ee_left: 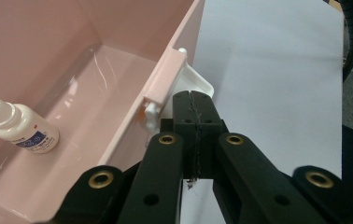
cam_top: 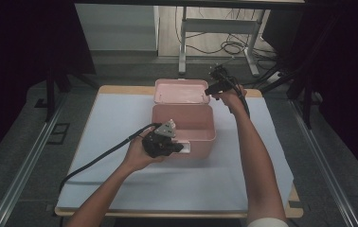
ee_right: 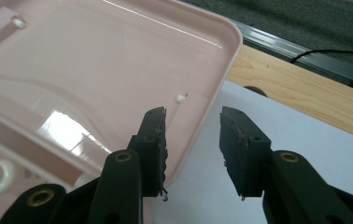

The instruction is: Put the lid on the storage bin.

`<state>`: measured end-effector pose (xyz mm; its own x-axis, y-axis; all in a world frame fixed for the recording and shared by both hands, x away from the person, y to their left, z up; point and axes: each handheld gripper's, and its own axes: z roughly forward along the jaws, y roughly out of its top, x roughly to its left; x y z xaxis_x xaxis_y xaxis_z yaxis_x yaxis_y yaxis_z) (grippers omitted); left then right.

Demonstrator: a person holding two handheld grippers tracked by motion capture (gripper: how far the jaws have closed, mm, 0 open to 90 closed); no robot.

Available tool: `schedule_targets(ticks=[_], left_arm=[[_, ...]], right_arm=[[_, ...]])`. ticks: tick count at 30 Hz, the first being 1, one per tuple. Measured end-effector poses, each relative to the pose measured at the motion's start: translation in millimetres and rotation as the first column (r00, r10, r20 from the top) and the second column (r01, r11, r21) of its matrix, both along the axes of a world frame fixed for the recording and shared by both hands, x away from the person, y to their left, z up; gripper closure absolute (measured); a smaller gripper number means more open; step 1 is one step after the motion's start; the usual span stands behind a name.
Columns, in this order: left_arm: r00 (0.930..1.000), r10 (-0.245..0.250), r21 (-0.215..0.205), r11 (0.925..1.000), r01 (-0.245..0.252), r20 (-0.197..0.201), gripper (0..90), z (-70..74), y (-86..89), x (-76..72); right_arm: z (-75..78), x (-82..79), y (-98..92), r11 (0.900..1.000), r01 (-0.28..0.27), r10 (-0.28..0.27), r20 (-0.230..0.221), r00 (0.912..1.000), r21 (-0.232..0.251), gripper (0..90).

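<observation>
Right gripper (ee_right: 191, 154): jaws apart, straddling rim of raised lid (cam_top: 181, 91), ready to swing it.
Left gripper (ee_left: 194, 114): closed, empty, at front latch (ee_left: 163, 91), steadying.
Pink box (cam_top: 183, 124): mid-surface, open; bottle (ee_left: 18, 128) inside.

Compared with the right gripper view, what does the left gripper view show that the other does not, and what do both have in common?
Left gripper view: the shut left gripper beside the white latch on the front wall of the pink box, and the label of the small white bottle lying inside it.

Right gripper view: the right gripper, its jaws apart on either side of the edge of the open lid, plus the wooden table edge and a floor cable.

Both share: the pink box, the bottle, seen only faintly in the right gripper view, and the white sheet covering the table.
</observation>
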<state>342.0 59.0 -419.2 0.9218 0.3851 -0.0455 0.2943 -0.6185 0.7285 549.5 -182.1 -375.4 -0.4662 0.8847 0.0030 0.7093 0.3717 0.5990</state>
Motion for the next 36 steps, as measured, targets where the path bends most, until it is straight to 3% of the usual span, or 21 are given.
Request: schedule_targets(ticks=[15, 23, 36], left_arm=[[1.0, 0.006, 0.0, 1.0, -0.006, -0.006, 90.0, -0.1, -1.0, 0.6], [0.9997, 0.01, 0.042, 0.9991, -0.011, 0.024, 90.0, 1.6, -7.1, -0.8], [0.9999, 0.011, 0.033, 0.9994, -0.011, 0.007, 90.0, 1.8, -6.1, 1.0]], right_arm=[[-20.7, 39.6, 1.4, 0.997, 0.079, -0.079, -0.039, 0.9961, 0.005, 66.4], [-26.5, 48.8, 6.6, 0.995, 0.096, -0.095, -0.052, 0.9942, 0.017, 69.6], [-40.2, 57.6, 8.6, 0.988, 0.154, -0.15, -0.12, 0.9813, 0.023, 78.7]])
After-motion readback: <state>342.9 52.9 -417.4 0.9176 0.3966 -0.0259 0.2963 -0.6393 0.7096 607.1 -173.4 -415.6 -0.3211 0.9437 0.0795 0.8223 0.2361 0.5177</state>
